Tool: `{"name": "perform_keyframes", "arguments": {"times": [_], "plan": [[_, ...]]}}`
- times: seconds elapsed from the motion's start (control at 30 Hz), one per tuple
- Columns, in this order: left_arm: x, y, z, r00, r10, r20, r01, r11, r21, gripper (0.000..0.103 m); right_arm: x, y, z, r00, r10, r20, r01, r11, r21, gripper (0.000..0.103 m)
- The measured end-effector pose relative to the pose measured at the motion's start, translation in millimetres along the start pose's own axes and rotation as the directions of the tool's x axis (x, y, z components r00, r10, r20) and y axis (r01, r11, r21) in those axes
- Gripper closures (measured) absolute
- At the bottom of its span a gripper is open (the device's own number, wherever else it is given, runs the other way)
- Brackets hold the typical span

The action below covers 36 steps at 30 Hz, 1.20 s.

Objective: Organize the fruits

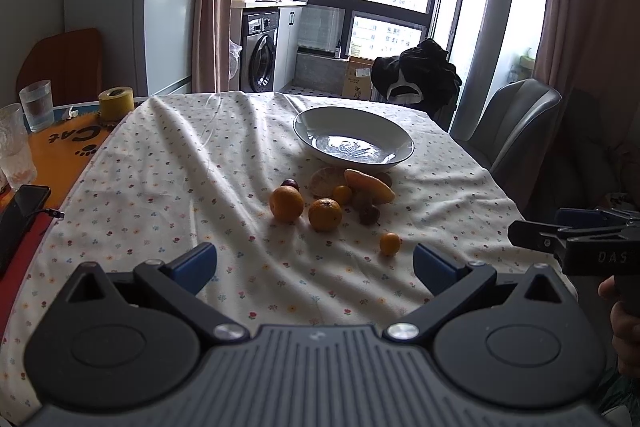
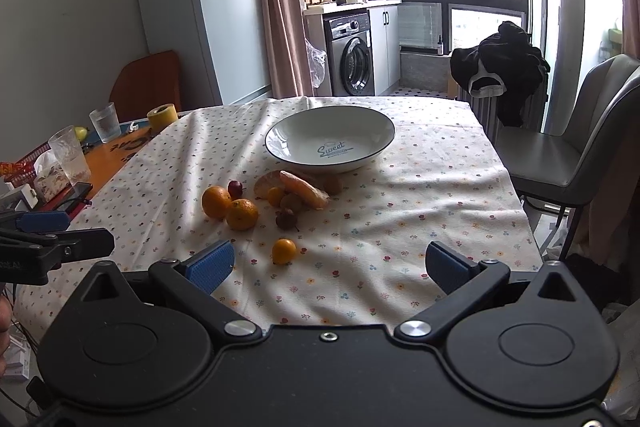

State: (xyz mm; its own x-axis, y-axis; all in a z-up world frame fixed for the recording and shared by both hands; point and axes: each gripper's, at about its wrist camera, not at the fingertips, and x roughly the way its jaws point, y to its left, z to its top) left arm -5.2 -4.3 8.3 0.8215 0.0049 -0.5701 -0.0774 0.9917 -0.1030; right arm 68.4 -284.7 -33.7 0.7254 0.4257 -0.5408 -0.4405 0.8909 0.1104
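both hand-held grippers, left and right, hang spread apart before fruit beside the bowl.

Both wrist views look forward, side by side, over the near table edge, sharing the bowl and window.

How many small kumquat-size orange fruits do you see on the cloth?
2. One small orange fruit lies alone on the cloth, nearest the jaws. The other sits in the cluster, against the peeled citrus near the bowl. More may be hidden behind the pile.
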Motion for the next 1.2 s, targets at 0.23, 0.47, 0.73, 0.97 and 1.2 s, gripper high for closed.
{"name": "perform_keyframes", "arguments": {"times": [0.23, 0.47, 0.73, 0.97, 1.2], "plan": [[-0.3, 1.1, -0.5, 1.0, -0.004, 0.0, 0.004, 1.0, -0.001, 0.0, -1.4, 0.5, 0.4, 1.0, 0.0, 0.002, 0.0, 1.0, -0.003, 0.0], [-1.9, 0.8, -0.6, 1.0, -0.001, 0.007, 0.001, 1.0, 0.001, 0.0, -0.7, 2.5, -0.1, 1.0, -0.003, 0.003, 0.003, 1.0, -0.014, 0.0], [-2.9, 2.0, 0.2, 1.0, 0.0, 0.01, 0.0, 1.0, 0.001, 0.0, -2.5, 3.8, 1.0, 1.0, 0.004, 0.008, -0.004, 1.0, -0.018, 0.0], [-3.2, 2.9, 1.5, 1.0, 0.0, 0.01, 0.0, 1.0, 0.0, 0.0, -2.3, 3.2, 1.6, 1.0, 0.003, 0.007, -0.003, 1.0, -0.019, 0.0], [-3.9, 3.6, 1.1, 1.0, 0.0, 0.01, 0.0, 1.0, 0.002, 0.0, -2.5, 4.0, 1.0, 1.0, 0.006, 0.011, -0.006, 1.0, -0.02, 0.0]]}}
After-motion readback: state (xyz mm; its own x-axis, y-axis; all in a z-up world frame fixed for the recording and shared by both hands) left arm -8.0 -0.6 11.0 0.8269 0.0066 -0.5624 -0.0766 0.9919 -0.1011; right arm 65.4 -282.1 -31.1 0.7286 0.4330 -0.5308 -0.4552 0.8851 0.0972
